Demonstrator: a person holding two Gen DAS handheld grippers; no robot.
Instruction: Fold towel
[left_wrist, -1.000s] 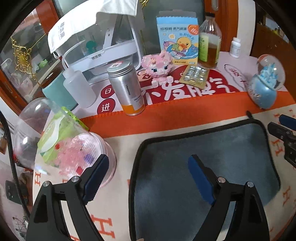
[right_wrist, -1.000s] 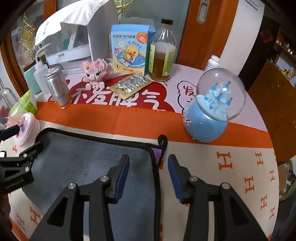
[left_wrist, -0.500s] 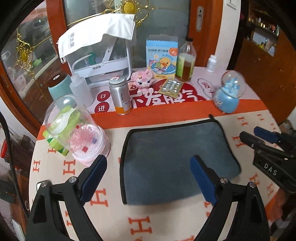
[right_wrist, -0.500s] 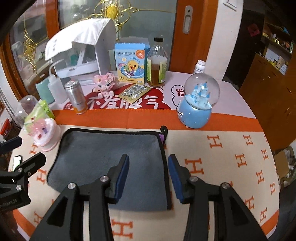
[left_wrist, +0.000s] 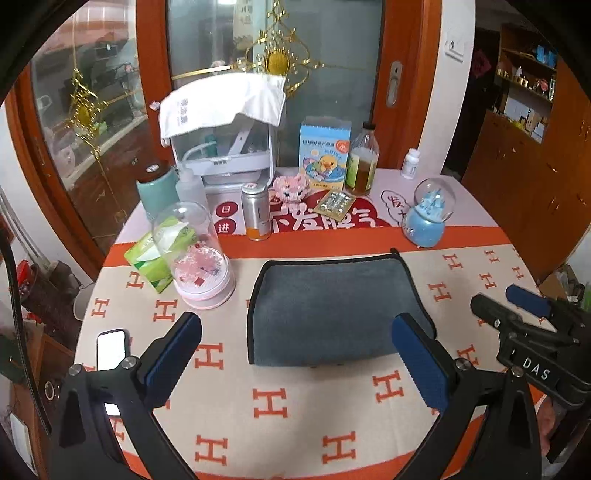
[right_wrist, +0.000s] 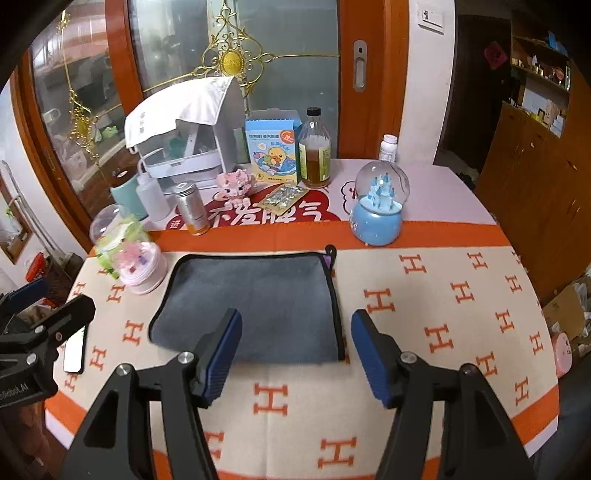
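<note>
A grey towel with black edging lies folded flat on the cream and orange tablecloth; it also shows in the right wrist view. My left gripper is open and empty, held above the table in front of the towel. My right gripper is open and empty, held above the towel's near right corner. The right gripper also shows at the right edge of the left wrist view. Neither gripper touches the towel.
A pink dome jar, green tissue pack, metal can, blue snow globe, bottle, duck box and white rack stand behind the towel. A phone lies at the left edge.
Both grippers have pulled back and up from the towel, so the whole table now shows. The right gripper's jaws have opened wider. The towel lies still.
</note>
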